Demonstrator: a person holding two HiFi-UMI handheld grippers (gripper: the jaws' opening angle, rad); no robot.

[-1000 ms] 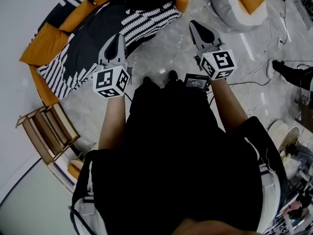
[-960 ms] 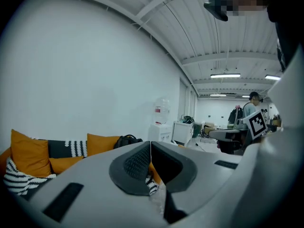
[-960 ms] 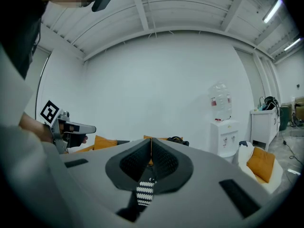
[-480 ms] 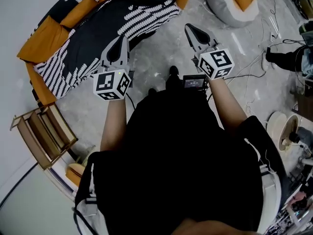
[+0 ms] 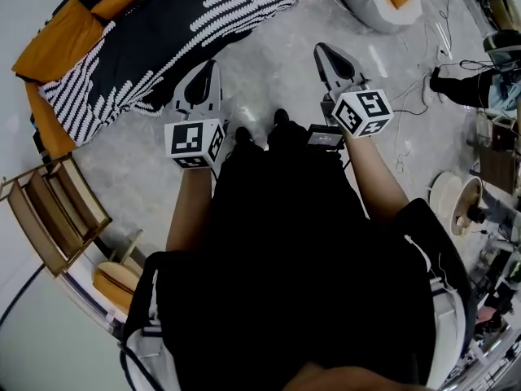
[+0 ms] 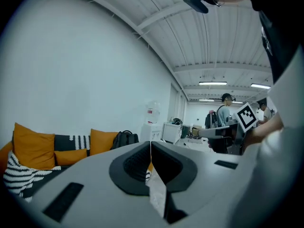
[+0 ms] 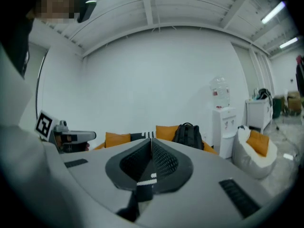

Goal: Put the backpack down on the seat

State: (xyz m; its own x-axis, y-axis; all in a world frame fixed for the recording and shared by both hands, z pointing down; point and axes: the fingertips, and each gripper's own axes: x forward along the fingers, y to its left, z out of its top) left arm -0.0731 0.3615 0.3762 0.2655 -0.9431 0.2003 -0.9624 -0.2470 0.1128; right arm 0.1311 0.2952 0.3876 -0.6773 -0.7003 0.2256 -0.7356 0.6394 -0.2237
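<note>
Orange cushioned sofa [image 7: 116, 139] stands by the white wall, and the black fabric backpack [image 7: 188, 135] sits upright on its seat, so I judge the task practically finished. Left gripper [image 6: 151, 144] and right gripper [image 7: 152, 139] are well apart from it, fingers pressed together, holding nothing.

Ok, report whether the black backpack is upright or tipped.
Upright: the black fabric backpack stands with its top handle up, against the orange cushions.

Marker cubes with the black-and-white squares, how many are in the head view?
2. One marker cube sits behind the left gripper, the other behind the right gripper; none seem hidden.
</note>
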